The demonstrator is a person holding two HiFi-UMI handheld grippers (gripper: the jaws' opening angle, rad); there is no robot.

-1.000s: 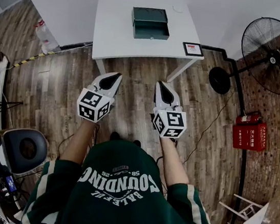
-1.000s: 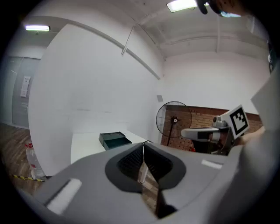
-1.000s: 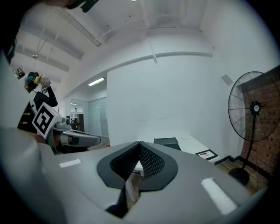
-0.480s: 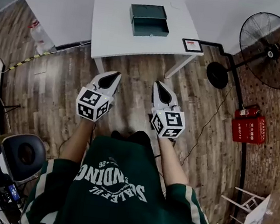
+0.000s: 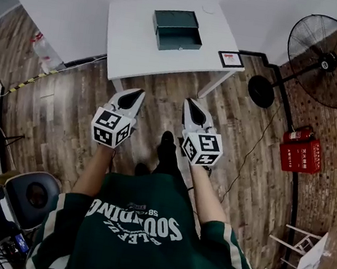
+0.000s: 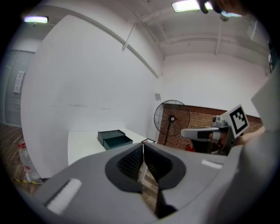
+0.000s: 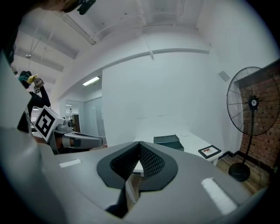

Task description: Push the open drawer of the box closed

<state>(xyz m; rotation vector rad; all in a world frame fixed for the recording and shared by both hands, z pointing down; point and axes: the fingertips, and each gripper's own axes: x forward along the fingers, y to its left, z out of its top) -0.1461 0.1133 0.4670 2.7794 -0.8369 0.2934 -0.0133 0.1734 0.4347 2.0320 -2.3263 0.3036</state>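
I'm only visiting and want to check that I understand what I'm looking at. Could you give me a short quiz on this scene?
1. True or false: the drawer of the green box on the table is fully closed.
2. What stands on the floor to the right of the table? A) fan B) ladder C) bicycle
3. Is the left gripper or the right gripper touching the box?
Key: 1 false, it is pulled out. 2 A. 3 Neither; both hang over the floor short of the table, jaws together.
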